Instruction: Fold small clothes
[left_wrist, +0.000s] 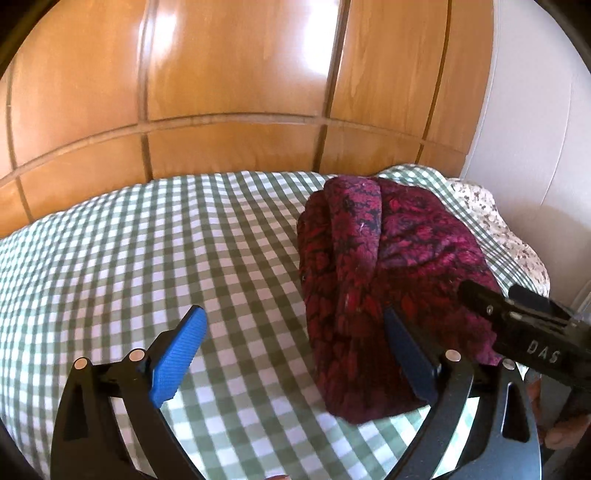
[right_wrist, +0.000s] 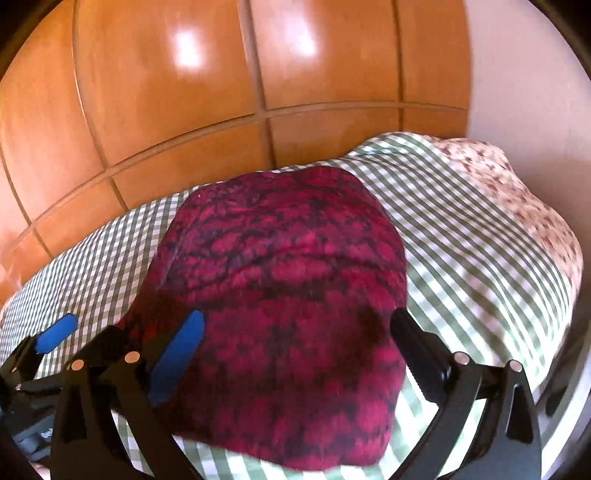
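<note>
Both jaws are spread wide, holding nothing. Red cloth (right_wrist: 280, 295) at frame center looks folded already, maybe; next, the right gripper (right_wrist: 295, 354) should pat it flat.

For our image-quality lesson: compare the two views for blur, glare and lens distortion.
Left wrist view: fairly sharp; window glare on the wardrobe, whose straight panel lines bow under the fisheye; sunlit stripes on the checked sheet. Right wrist view: softer, the garment and floral cloth smeared by blur; same glare patches.
</note>
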